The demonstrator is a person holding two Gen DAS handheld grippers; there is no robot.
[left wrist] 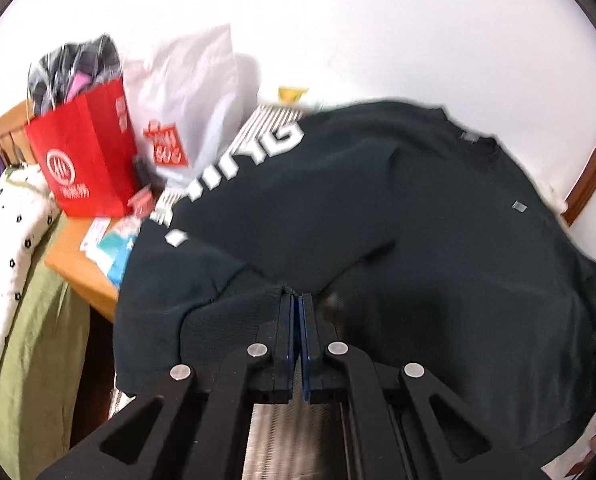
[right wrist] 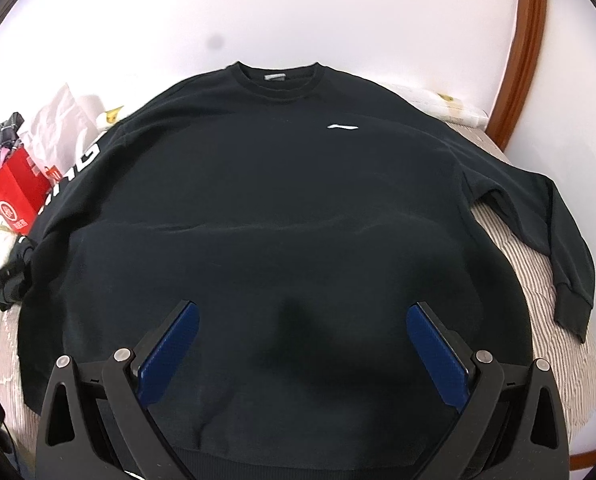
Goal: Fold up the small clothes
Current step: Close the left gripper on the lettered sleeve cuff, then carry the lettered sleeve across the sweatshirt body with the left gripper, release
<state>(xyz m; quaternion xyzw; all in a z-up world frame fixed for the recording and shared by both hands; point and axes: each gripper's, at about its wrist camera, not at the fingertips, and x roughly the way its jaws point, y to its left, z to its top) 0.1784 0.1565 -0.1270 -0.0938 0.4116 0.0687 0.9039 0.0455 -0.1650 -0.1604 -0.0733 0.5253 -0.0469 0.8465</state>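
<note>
A black long-sleeved sweatshirt [right wrist: 282, 208] lies flat, front up, on a striped surface [right wrist: 537, 280], collar at the far side. Its left sleeve carries white letters [left wrist: 266, 152]. My left gripper [left wrist: 296, 300] is shut on the cuff of that left sleeve [left wrist: 234, 304] and holds it up over the shirt's left side. It also shows at the left edge of the right wrist view [right wrist: 18, 272]. My right gripper [right wrist: 301, 320] is open and empty, hovering above the shirt's lower middle. The right sleeve [right wrist: 557, 240] lies spread out to the right.
A red paper bag [left wrist: 86, 152] and a white plastic bag [left wrist: 194, 96] stand on a wooden table [left wrist: 78, 264] to the left. A white dotted cloth [left wrist: 6, 232] and green fabric [left wrist: 34, 360] lie further left. A wooden rim [right wrist: 525, 40] curves along the right.
</note>
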